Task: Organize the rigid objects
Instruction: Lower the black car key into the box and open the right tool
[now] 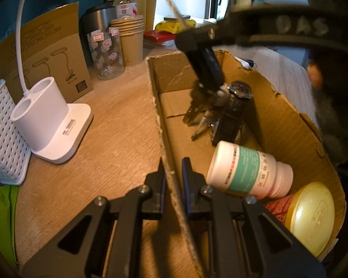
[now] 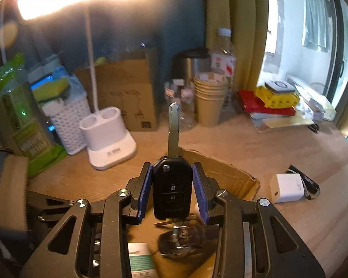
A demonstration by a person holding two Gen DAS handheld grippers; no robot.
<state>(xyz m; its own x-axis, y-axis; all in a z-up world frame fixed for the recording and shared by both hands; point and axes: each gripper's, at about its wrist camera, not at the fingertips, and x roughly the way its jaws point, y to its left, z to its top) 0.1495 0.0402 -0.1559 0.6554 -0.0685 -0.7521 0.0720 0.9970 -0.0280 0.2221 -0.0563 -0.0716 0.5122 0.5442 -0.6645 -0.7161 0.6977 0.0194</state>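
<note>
An open cardboard box (image 1: pixel 287 125) lies on the wooden desk. My left gripper (image 1: pixel 174 180) is shut on its near left wall. Inside lie a white pill bottle (image 1: pixel 246 171), a jar with a yellow lid (image 1: pixel 310 215) and a black wristwatch (image 1: pixel 234 111). My right gripper (image 2: pixel 172 169) is shut on a black car key fob (image 2: pixel 171 192), whose metal blade points forward. In the left wrist view the right gripper (image 1: pixel 194 39) hangs over the box, and a bunch of keys (image 1: pixel 201 108) dangles from the fob beside the watch.
Left of the box stand a white lamp base with two holders (image 1: pixel 46 120) and a white slotted basket (image 1: pixel 2 127). Behind are a cardboard package (image 1: pixel 46 53), a patterned jar (image 1: pixel 106 53) and stacked paper cups (image 1: pixel 130 39). A white charger (image 2: pixel 287 191) lies right of the box.
</note>
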